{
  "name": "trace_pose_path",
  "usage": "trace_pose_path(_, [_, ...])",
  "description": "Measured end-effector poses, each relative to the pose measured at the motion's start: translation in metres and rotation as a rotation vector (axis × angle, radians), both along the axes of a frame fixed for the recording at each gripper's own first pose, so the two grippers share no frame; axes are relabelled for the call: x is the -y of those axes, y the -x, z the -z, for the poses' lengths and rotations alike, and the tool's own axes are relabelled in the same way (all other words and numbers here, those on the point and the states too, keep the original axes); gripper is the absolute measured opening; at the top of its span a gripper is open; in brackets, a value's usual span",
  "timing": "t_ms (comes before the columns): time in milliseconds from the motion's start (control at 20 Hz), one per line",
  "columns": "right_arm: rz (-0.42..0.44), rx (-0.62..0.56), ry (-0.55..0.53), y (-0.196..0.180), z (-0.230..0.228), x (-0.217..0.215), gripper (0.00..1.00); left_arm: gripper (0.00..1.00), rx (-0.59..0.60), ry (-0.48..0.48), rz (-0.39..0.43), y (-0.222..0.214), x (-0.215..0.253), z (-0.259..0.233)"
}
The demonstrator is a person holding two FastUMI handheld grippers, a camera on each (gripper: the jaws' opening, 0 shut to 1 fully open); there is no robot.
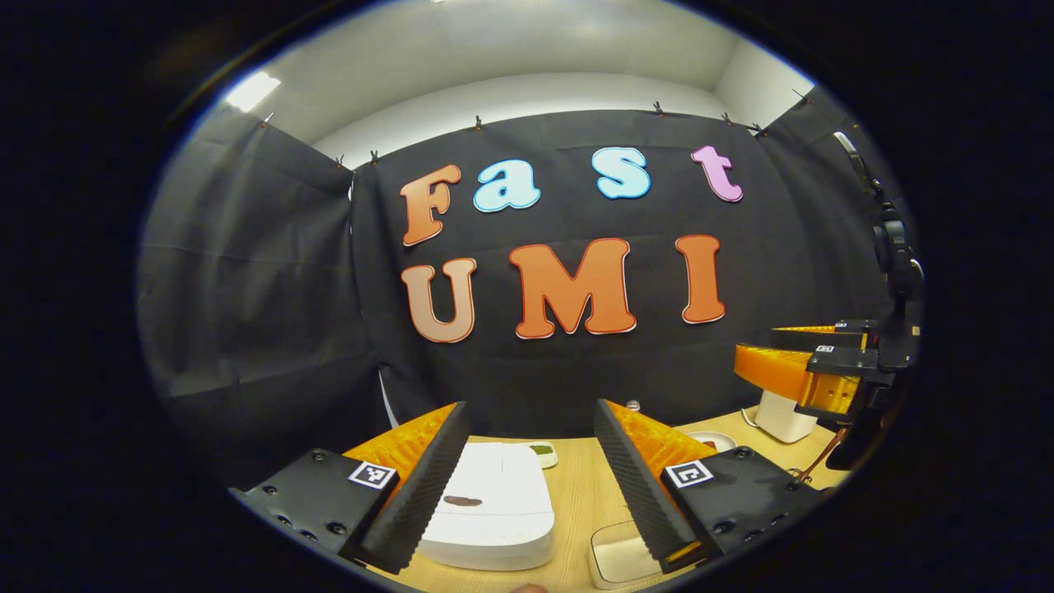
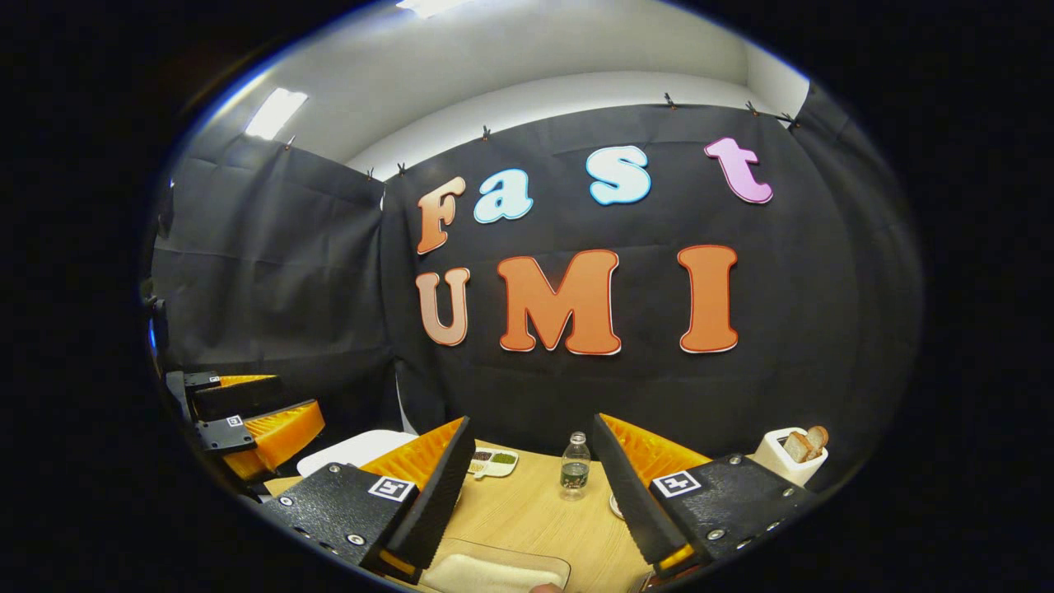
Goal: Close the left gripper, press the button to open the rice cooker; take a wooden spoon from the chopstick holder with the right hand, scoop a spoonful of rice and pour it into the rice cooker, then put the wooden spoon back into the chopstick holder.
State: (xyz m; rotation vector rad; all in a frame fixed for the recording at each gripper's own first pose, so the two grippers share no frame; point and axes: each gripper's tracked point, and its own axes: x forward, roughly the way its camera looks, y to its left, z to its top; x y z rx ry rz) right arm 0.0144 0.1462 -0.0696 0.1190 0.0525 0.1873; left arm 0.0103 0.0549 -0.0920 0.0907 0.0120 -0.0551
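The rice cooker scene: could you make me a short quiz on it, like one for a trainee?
1. True or false: the rice cooker has its lid down.
2. In the right gripper view, what stands on the table between the right gripper's fingers? A) a water bottle B) a frying pan C) a kettle
3. Fill in: the left gripper is ____, its fingers spread wide above the rice cooker.

Key: 1 true; 2 A, the water bottle; 3 open.

Black cloth wall [image 1: 247, 272] behind a pale wooden table [image 2: 527, 511], ceiling light [image 1: 251, 91] above.
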Motion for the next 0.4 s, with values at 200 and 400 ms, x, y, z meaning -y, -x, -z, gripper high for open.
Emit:
trace_pose_path(200, [0.009,-0.001,-0.01,-0.001,-0.002,0.003,0.9,1.0,0.021,0.013,0.011,-0.004,0.001,-0.013])
trace_pose_path(400, [0.01,0.009,-0.001,-0.001,-0.004,0.001,0.9,1.0,0.019,0.053,0.027,-0.004,0.002,-0.022])
